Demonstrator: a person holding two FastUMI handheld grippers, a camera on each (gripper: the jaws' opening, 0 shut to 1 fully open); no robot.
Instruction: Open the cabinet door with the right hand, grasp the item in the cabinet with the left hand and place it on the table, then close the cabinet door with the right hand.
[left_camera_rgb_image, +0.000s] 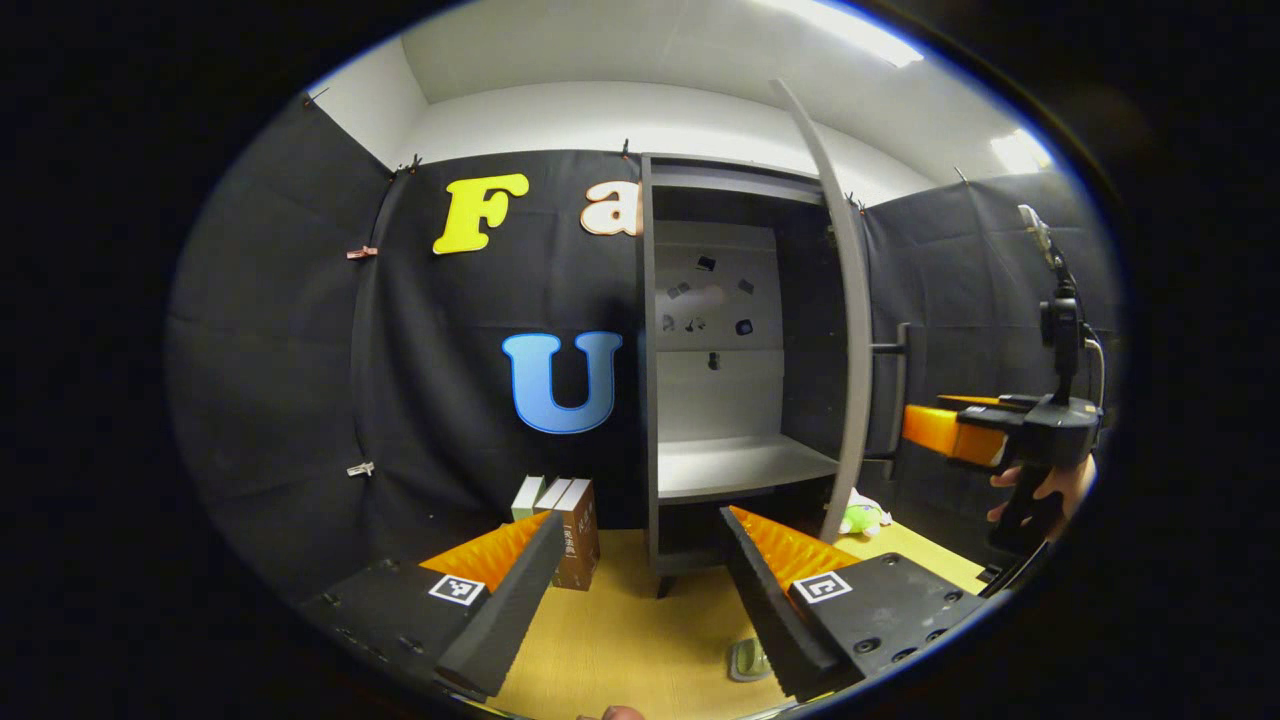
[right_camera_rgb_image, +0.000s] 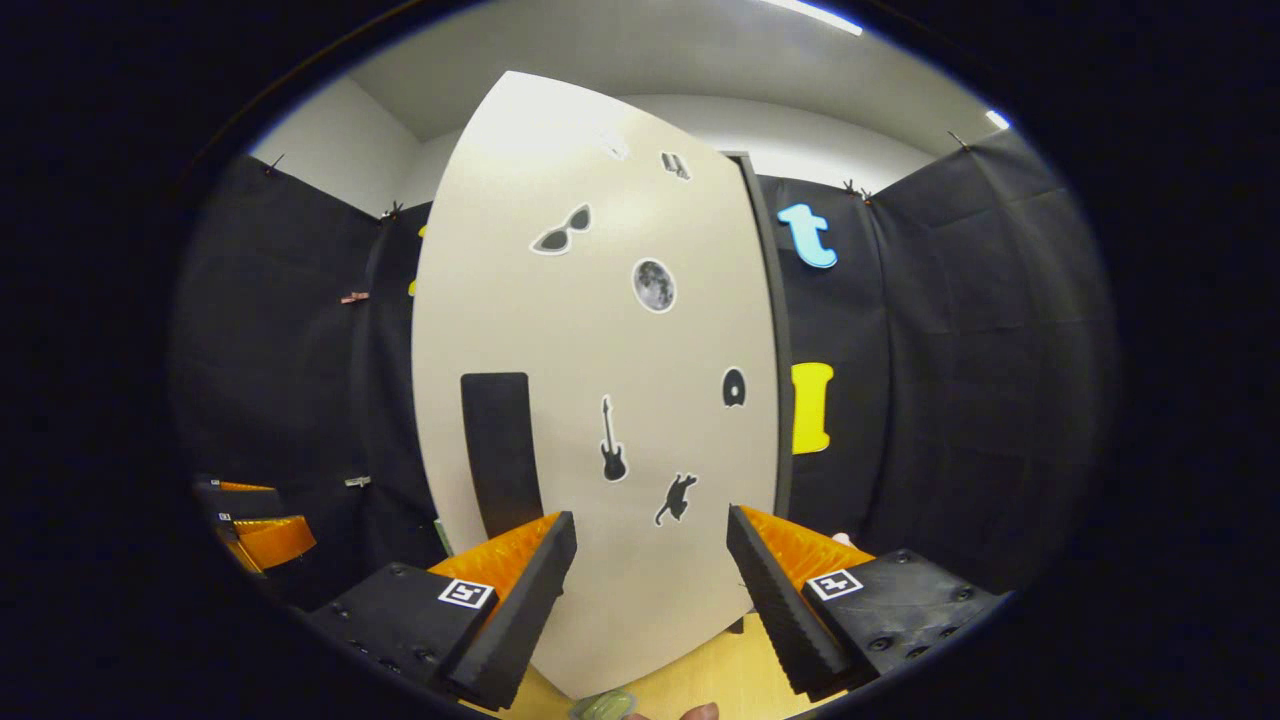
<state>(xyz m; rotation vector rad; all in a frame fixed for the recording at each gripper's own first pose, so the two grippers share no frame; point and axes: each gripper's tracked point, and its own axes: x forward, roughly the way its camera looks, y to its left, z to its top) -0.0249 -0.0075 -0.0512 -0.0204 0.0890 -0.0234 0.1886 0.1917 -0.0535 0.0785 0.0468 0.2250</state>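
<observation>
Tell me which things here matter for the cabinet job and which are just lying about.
Job: cabinet; cabinet door, open; door handle; table; carton standing on the table; left gripper, open; right gripper, open.

Lying about: green plush toy beside the cabinet; stickers on the door.

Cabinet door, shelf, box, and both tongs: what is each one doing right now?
Cabinet door: swung open.
Cabinet shelf: bare.
Box: standing upright on the table, left of the cabinet.
Left tongs: open, holding nothing.
Right tongs: open, facing the door's stickered front, holding nothing.
</observation>
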